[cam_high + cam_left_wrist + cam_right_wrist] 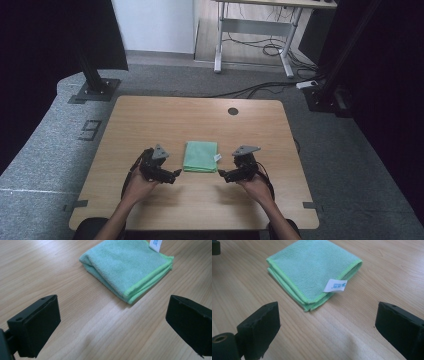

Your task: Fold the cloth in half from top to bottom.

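Observation:
A folded green cloth (pixel 200 156) lies flat near the middle of the wooden table (pixel 150 120), with a white label at its near right corner (pixel 335 285). My left gripper (pixel 176 174) sits just left of and nearer than the cloth, jaws wide apart and empty; in its own view (pixel 112 322) the cloth (pixel 127 267) lies ahead. On the other side my right gripper (pixel 222 175) mirrors it, open, nothing between its jaws (pixel 327 327), the cloth (pixel 312 267) ahead of them.
A round cable hole (pixel 233 111) marks the table's far edge. Black stand bases (pixel 95 90) rest on the grey floor beyond the table's far corners. A desk frame (pixel 255 35) with cables stands farther back.

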The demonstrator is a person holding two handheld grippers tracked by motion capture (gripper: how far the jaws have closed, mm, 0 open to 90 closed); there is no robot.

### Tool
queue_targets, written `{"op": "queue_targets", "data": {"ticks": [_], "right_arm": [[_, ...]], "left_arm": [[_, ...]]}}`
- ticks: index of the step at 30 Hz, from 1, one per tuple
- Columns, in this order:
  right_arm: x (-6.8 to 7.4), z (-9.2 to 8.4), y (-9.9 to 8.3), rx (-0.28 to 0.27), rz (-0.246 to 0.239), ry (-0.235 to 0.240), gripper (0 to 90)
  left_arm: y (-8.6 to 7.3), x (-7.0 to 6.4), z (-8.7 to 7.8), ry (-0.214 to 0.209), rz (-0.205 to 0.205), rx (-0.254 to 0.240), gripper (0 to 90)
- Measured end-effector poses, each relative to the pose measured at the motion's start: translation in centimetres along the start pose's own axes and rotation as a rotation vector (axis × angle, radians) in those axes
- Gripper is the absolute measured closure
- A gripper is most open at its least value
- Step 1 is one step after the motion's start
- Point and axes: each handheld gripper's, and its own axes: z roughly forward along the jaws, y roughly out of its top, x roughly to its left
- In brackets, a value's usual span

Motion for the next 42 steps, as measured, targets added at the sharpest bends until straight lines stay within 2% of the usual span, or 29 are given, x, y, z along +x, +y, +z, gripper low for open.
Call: {"op": "queue_targets", "data": {"ticks": [9,18,26,32,35,36,37,42], "right_arm": [[0.2,-1.6,-1.0,-0.013,-0.011,-0.009,3.8],[0.0,-2.4,-2.7,-0.011,-0.008,-0.042,0.0],[-0.9,-1.8,-4.9,0.023,0.024,-0.055,0.0],[-1.2,-0.9,-6.2,0.072,0.024,-0.068,0.0],[-1.3,-0.6,-6.6,0.079,0.021,-0.073,0.0],[-1.3,-0.5,-6.8,0.084,0.022,-0.073,0.0],[-1.3,-0.4,-6.9,0.078,0.012,-0.085,0.0],[-1.3,-0.3,-7.1,0.051,0.016,-0.092,0.0]], "left_arm": [[-2.1,0.3,-1.3,0.02,-0.01,0.006,0.0],[-4.6,1.0,-1.7,0.031,-0.048,0.016,0.0],[-5.9,1.1,-1.1,0.04,-0.055,0.045,0.0],[-6.6,0.8,-0.3,0.043,-0.053,0.079,0.0],[-6.9,0.6,0.1,0.041,-0.047,0.097,0.0],[-7.0,0.6,0.3,0.023,-0.059,0.09,0.0],[-7.0,0.7,0.4,0.008,-0.079,0.091,0.0],[-6.9,0.7,0.4,0.007,-0.074,0.091,0.0]]}}
